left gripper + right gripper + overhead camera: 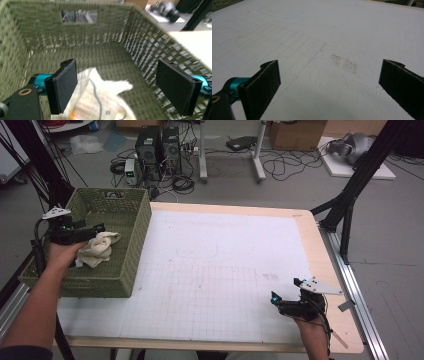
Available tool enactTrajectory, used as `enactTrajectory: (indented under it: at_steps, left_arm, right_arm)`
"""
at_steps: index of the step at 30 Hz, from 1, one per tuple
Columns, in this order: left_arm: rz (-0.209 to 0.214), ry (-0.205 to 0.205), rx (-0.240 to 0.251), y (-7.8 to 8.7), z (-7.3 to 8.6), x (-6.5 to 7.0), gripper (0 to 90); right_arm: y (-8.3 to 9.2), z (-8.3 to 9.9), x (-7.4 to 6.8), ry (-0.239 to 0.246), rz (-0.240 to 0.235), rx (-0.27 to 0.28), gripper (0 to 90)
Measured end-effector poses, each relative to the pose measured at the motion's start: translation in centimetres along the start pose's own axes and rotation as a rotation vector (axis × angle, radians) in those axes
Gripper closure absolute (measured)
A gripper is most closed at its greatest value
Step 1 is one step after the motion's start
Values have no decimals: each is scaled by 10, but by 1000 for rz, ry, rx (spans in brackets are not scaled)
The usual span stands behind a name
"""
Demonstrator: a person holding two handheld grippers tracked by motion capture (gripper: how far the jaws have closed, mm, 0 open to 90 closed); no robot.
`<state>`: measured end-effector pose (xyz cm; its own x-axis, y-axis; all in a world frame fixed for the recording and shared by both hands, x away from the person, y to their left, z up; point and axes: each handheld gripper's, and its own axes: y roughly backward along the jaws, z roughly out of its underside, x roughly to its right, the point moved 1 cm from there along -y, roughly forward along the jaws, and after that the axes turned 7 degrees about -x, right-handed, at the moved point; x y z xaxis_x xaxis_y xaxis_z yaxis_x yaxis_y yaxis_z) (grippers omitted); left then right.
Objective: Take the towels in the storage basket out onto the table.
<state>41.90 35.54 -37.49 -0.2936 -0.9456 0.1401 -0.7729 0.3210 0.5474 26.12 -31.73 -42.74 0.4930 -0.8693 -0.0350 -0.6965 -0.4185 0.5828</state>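
Hovering over the near part of the green woven basket, the left gripper has its jaws spread wide, and the crumpled cream cloth lies just below and ahead of them on the basket floor. In the left gripper view the cloth sits low between the two black pads, nearer the left pad, with blue line markings on its folds; neither pad clearly presses on it, and the blur keeps me from telling whether the left pad brushes the fabric. The basket walls rise around it, a handle slot in the far wall. The basket stands at the left edge of the white gridded table mat. The right gripper rests low near the mat's front right corner, well apart from the basket, its jaws likewise spread with nothing between them but the mat and a small smudge of dark specks.
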Motion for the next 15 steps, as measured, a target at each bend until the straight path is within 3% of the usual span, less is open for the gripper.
enactTrajectory:
  at_steps: [4,6,9,11,15]
  left_arm:
    - [-47,6,-53,-9,2,-6,200]
    - [-83,0,-122,-17,5,-9,193]
    - [-95,5,-165,-21,8,-10,193]
    - [-108,7,-216,-25,10,-11,244]
    - [-124,42,-322,-33,18,-14,230]
  right_arm:
    - [-1,0,1,-8,-1,-4,29]
    - [-2,0,1,-4,-4,-6,29]
    - [-2,-1,0,-5,-3,-5,29]
    - [-2,-1,0,-1,-3,-2,29]
    - [-3,-1,0,-2,-5,-7,29]
